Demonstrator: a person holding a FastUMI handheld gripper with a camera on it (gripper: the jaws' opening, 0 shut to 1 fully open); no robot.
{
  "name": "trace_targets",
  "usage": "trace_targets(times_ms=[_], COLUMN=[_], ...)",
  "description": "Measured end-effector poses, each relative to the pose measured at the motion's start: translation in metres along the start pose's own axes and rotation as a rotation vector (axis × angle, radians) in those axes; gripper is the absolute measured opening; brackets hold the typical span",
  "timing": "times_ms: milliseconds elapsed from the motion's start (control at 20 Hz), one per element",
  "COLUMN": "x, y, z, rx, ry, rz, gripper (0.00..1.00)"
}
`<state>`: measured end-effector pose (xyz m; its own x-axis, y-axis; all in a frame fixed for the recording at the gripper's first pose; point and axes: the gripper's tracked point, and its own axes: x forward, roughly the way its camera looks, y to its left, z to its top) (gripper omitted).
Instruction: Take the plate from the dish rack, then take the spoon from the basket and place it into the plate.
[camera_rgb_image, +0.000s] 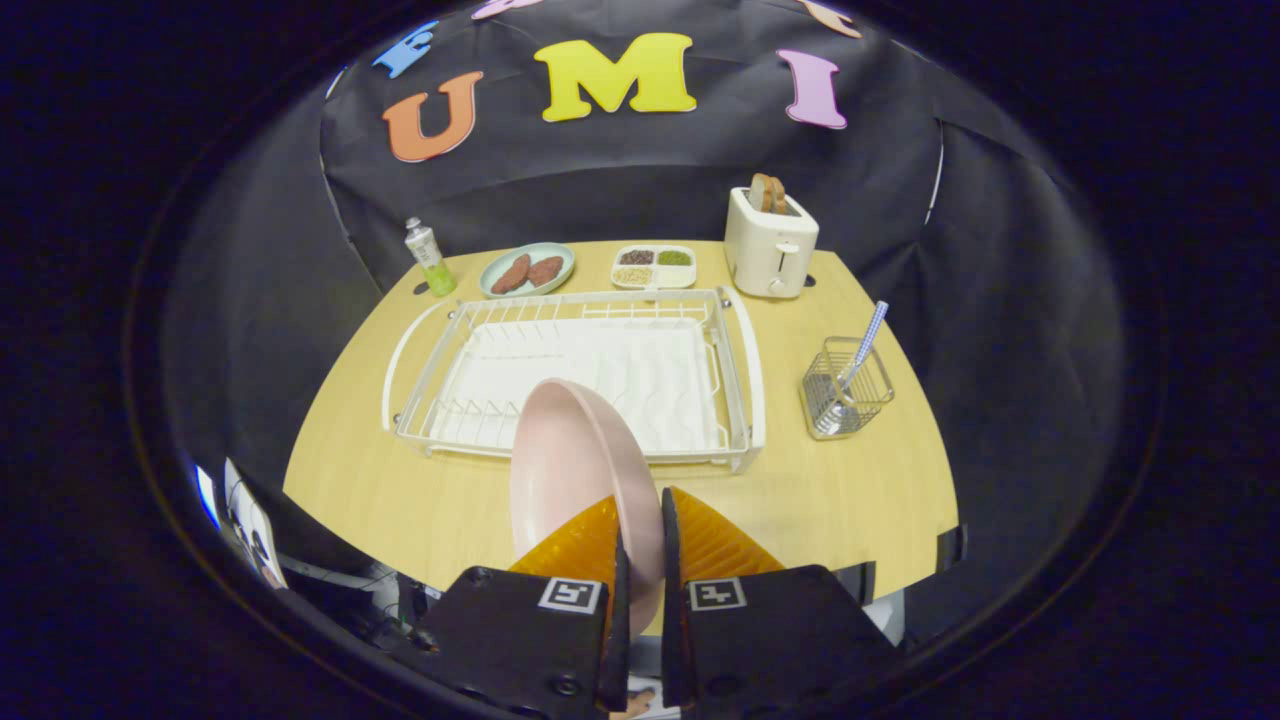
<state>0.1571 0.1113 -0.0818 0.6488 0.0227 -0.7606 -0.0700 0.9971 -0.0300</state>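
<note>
1. We have the tool (640, 545) clenched on the pink plate (575, 470); both fingers press its rim, one on each face.
2. The plate stands on edge between the fingers, its disc rising ahead of them, its concave face turned left. It looks lifted clear of the white dish rack (580, 370), which sits just beyond it on the worktop (420, 500). We can't tell whether its far edge touches the rack's near rail.
3. We judge step one close to done: plate out of the rack, not yet laid down.
4. Key relation for the coming move: bare worktop lies right below and around the fingers, in front of the rack. The plate has to tip from upright to flat there, open side up.
5. The spoon (865, 345) stands in the wire basket (848, 390), ahead and to the right of the tool, beside the rack's right end. Its checked handle leans up and to the right, bowl down inside the basket.
6. Setting the plate down right of centre would keep the spoon transfer short.
7. Risk: thin edge grip, so the plate may pivot while tilting.
</note>
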Motion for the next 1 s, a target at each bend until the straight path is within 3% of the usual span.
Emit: trace_targets(times_ms=[300,500,650,850,1000], x=[0.042,0.061,0.08,0.104,0.115], y=[-0.02,-0.03,-0.055,-0.065,-0.076], z=[-0.067,-0.084,-0.093,-0.105,-0.106], rx=[0.11,0.202,0.22,0.266,0.25], ry=[-0.013,-0.023,-0.027,-0.024,-0.05], rz=[0.053,0.146,0.123,0.16,0.128], gripper=[0.18,0.2,0.23,0.29,0.29])
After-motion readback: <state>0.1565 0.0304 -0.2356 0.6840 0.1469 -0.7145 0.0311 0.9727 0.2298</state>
